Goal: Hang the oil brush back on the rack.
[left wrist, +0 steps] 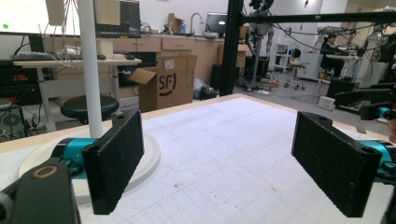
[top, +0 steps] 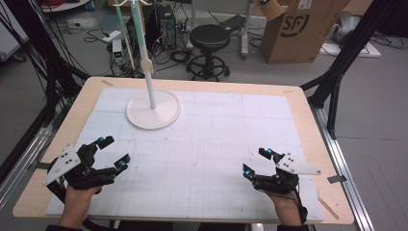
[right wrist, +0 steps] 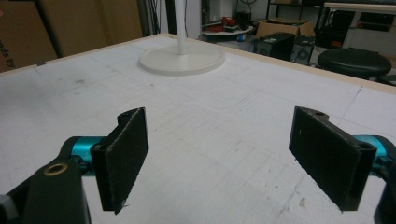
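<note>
Left gripper [top: 113, 152] low over the near left part of the tabletop [top: 298, 103], held in a hand [top: 79, 199] coming in from the bottom edge, grey three-cornered plate on top; fingers [left wrist: 116, 158] released, spread wide, nothing between them, only white gridded mat [top: 216, 139] in the gap

Right gripper [top: 257, 161] over the near right part of the same mat, in the other hand [top: 287, 208], likewise topped by a grey plate; fingers [right wrist: 125, 151] also released and wide apart, holding nothing

Both grippers well apart from each other, pointing away from the person toward the far side

White stand [top: 153, 109] on the far left part of the mat: round flat base resting on the surface, thin upright pole rising from its middle; nearer to the left gripper than to the right, touched by neither. In the left gripper view, base and pole [left wrist: 91, 70] just behind the left-hand finger; in the right gripper view, stand [right wrist: 182, 58] far ahead, between the two fingers' lines

Beyond the tabletop, on the floor: black stool [top: 209, 41], cardboard box [top: 300, 29], tangled cables
</note>
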Motion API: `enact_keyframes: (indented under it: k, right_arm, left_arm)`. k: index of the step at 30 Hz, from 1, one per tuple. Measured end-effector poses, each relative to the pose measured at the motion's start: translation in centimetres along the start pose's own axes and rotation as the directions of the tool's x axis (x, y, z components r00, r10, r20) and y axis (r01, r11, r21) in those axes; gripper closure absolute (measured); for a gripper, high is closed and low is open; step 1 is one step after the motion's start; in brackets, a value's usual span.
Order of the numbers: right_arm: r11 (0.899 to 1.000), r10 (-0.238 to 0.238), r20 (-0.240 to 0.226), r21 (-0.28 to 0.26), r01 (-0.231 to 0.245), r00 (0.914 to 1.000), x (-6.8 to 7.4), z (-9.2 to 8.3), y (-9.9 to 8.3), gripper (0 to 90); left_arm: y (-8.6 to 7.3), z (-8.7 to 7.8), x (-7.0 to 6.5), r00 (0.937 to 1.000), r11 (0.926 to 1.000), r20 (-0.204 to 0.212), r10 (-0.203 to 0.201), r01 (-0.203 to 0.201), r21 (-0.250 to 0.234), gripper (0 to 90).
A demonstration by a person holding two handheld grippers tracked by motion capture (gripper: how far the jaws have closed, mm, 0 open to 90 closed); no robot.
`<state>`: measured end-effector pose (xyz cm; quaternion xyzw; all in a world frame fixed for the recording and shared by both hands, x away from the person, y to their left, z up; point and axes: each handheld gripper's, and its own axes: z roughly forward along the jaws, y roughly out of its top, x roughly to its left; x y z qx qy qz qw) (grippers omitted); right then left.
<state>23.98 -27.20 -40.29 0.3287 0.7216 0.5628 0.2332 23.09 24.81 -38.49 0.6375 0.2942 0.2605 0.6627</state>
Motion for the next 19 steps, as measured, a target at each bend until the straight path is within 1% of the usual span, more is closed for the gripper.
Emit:
enact_keyframes:
  k: [3, 4, 8, 12, 19]
  right_arm:
    - [1.0, 0.001, 0.001, -0.001, -0.001, 1.0, 0.11, 0.17, -0.07, 18.7]
    - [1.0, 0.001, 0.001, -0.001, -0.001, 1.0, 0.16, 0.25, -0.09, 18.7]
    - [1.0, -0.007, 0.0, 0.004, 0.007, 1.0, 0.44, 0.36, -0.1, 18.7]
    - [1.0, -0.009, 0.0, 0.006, 0.009, 1.0, 0.6, 0.41, -0.13, 18.7]
    - [1.0, -0.011, -0.003, 0.004, 0.011, 0.9999, 0.68, 0.43, -0.11, 18.7]
  left_arm:
    - [-0.3, 0.03, -0.1, 1.0, 1.0, -0.005, 0.002, -0.002, 0.003, 17.5]
    - [-0.41, 0.05, -0.09, 1.0, 1.0, -0.004, -0.003, 0.003, 0.001, 17.6]
    - [-0.76, 0.15, -0.04, 1.0, 0.9999, -0.007, -0.003, 0.003, 0.013, 17.6]
    - [-0.79, 0.08, 0.03, 0.9999, 1.0, -0.014, -0.009, 0.009, 0.001, 17.6]
    - [-0.83, 0.09, 0.29, 0.9997, 0.9999, -0.021, -0.009, 0.009, 0.014, 17.5]
